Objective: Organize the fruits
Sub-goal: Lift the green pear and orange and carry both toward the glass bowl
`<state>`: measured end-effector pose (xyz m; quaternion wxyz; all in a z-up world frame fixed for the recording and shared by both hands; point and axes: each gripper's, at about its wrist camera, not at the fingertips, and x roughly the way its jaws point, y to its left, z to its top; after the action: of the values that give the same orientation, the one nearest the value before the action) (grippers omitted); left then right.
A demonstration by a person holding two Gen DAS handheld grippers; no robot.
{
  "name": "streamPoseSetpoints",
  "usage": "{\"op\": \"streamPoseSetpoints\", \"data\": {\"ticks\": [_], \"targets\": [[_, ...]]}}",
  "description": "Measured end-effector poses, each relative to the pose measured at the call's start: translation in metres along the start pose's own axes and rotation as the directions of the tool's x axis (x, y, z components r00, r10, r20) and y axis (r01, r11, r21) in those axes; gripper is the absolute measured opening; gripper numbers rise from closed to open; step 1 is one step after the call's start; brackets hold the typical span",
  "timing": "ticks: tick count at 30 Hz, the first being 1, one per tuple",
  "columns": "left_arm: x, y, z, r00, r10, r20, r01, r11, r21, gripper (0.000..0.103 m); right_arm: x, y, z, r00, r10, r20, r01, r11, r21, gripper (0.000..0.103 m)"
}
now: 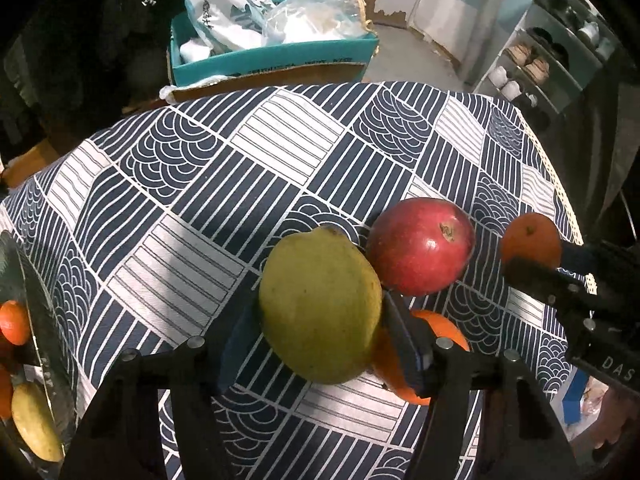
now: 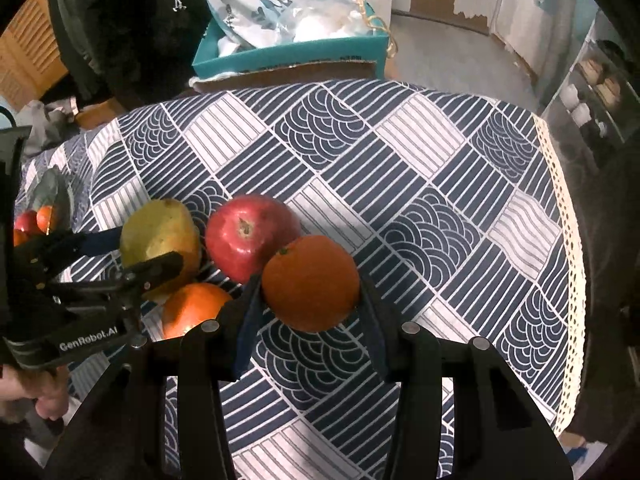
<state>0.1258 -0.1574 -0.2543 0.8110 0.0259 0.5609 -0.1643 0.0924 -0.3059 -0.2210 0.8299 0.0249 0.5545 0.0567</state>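
Fruit lay clustered on the tabletop (image 1: 280, 152), which was covered in a navy-and-white patterned cloth. The left hand-held gripper (image 1: 320, 320) was clamped on a yellow-green pear (image 1: 320, 308), its blue-padded fingers (image 1: 404, 344) pressed against both sides of the fruit. Just beyond the pear sat a red apple (image 1: 420, 246), stem end turned up toward the camera, close beside the pear. Behind the left gripper's inner finger an orange (image 1: 444, 330) rested on the cloth, partly hidden.

The right hand-held gripper (image 2: 310, 288) was closed on a second orange, a tangerine (image 2: 310, 282), with a finger on either side of it and the small green stem spot facing up. In the right wrist view this tangerine stood just in front of the red apple and seemed to touch it, though contact could not be confirmed.

At the left edge of the tabletop a clear container (image 1: 38, 292) held more fruit: small oranges and a yellowish piece, seen only in part. Past the far edge of the tabletop stood a teal box (image 1: 272, 58) stuffed with white plastic bags (image 1: 224, 12).
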Motion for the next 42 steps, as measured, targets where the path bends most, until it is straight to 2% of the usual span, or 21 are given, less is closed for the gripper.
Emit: {"op": "streamPoseSetpoints", "data": {"ticks": [19, 32, 42], "targets": [[-0.070, 0.014, -0.005, 0.988, 0.064, 0.143, -0.063, 0.998, -0.008, 0.065, -0.033, 0.026, 0.008, 0.994, 0.015, 0.108, -0.009, 0.998, -0.056, 0.045], [-0.111, 0.045, -0.017, 0.978, 0.087, 0.189, -0.075, 0.995, -0.071, 0.065, -0.058, 0.052, 0.019, 0.982, 0.048, 0.185, -0.030, 0.994, -0.103, 0.045], [-0.132, 0.075, -0.027, 0.969, 0.130, 0.210, -0.104, 0.986, -0.133, 0.065, -0.072, 0.090, 0.031, 0.970, 0.091, 0.227, -0.056, 0.986, -0.158, 0.045]]}}
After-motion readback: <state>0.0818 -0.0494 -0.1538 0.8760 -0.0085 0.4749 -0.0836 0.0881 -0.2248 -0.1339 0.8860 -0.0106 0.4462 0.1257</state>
